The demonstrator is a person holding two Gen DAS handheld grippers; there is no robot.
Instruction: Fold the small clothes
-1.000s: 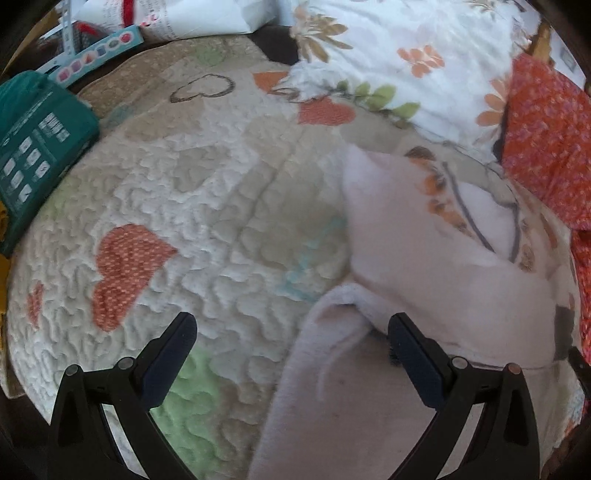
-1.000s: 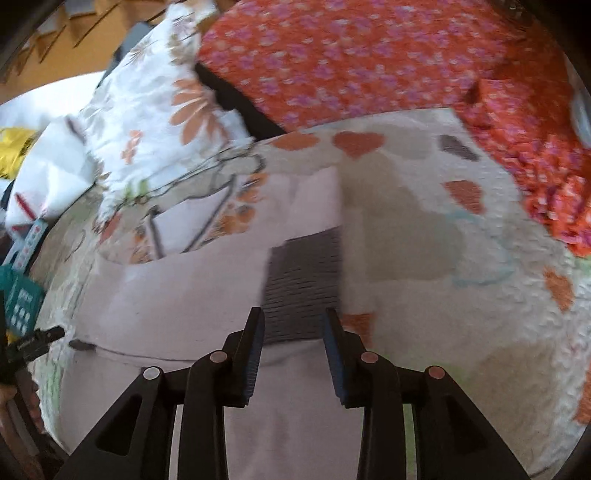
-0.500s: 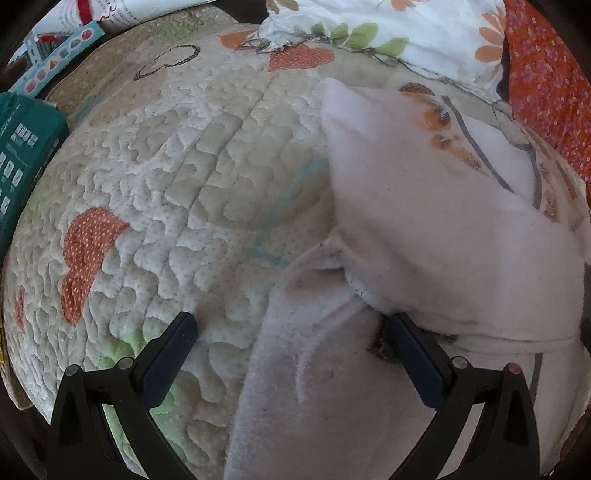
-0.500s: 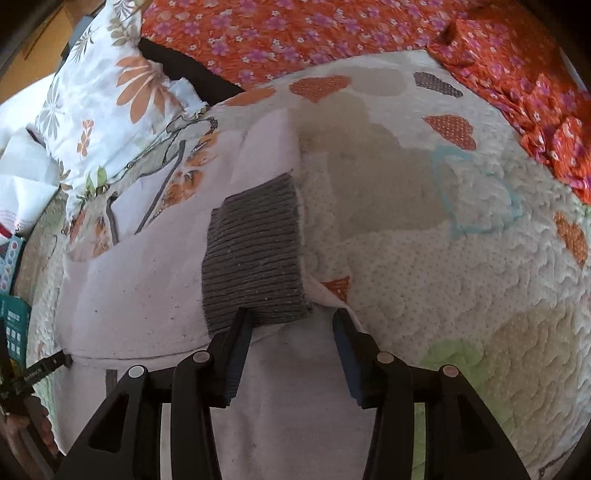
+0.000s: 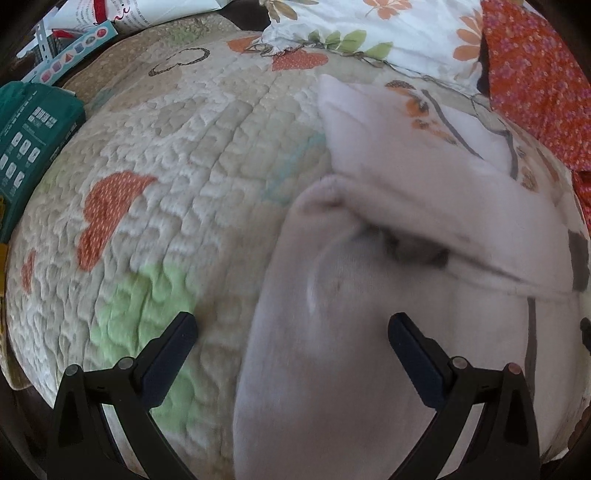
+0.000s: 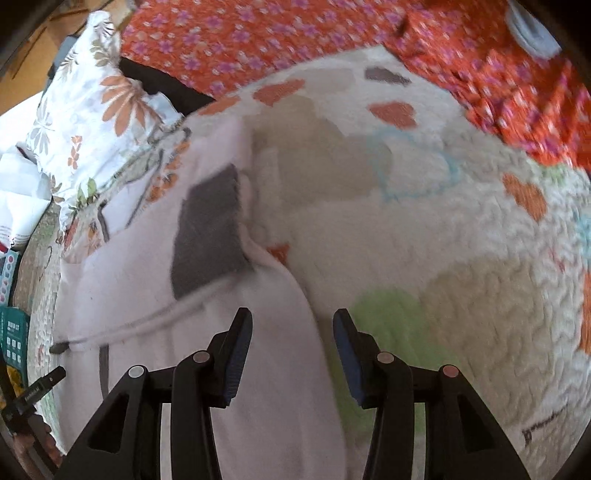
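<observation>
A small pale pink garment lies on the quilt, its sleeves folded inward over the body. My left gripper hovers open and wide above the garment's left edge, one finger over the quilt and one over the cloth, gripping nothing. In the right wrist view the garment shows a grey ribbed cuff lying flat across it. My right gripper is open over the garment's right edge, with cloth below the jaws but not pinched. An orange and grey print shows at the garment's far end.
The quilted bedspread with orange heart patches covers the surface. A floral pillow and an orange flowered cloth lie at the far side. A teal box and papers sit at the left.
My right gripper's jaws widened and pulled back off the grey cuff, which stays flat on the garment. Both grippers drew back toward the near part of the garment and sank a little.
</observation>
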